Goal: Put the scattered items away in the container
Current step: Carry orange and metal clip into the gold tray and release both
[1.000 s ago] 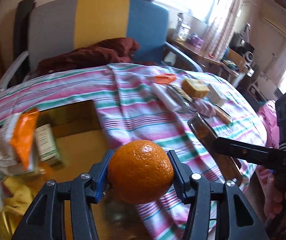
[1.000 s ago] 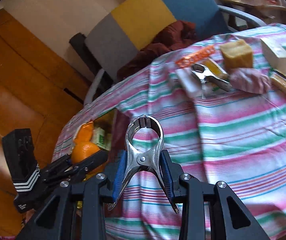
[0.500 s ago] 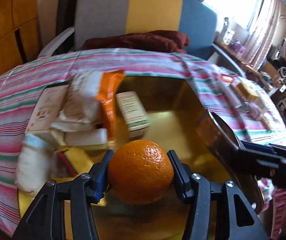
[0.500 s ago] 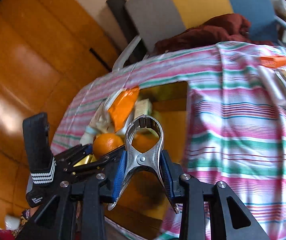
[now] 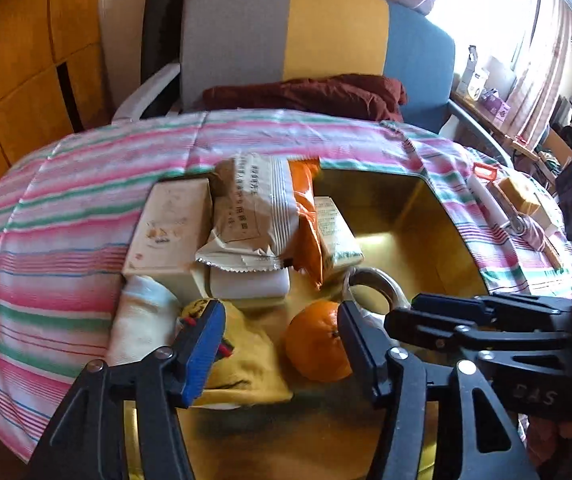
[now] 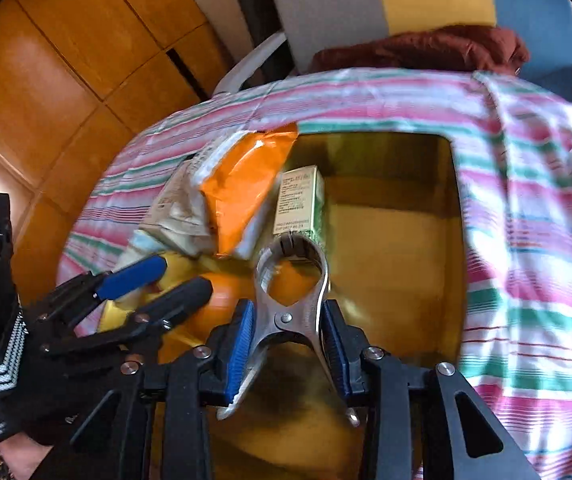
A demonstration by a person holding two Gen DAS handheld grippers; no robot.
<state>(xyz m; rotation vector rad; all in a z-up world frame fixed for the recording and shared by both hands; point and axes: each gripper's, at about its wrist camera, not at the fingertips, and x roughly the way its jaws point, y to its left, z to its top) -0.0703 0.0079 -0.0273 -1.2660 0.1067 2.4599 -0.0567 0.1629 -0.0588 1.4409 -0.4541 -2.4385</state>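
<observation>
Through the left wrist camera, your left gripper (image 5: 282, 344), clamped on the round orange fruit (image 5: 318, 346) half a second ago, now gapes wide; the fruit sits in the yellow-lined box (image 5: 426, 216) (one item delivered). Through the right wrist camera, your right gripper (image 6: 288, 346) squeezes the shiny metal spring clamp (image 6: 292, 304) above that box.

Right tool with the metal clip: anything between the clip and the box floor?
Nothing visible blocks it. The right tool holds the metal clip above bare floor of the box. The orange and the open left tool sit to its left, the green carton beyond.
</observation>
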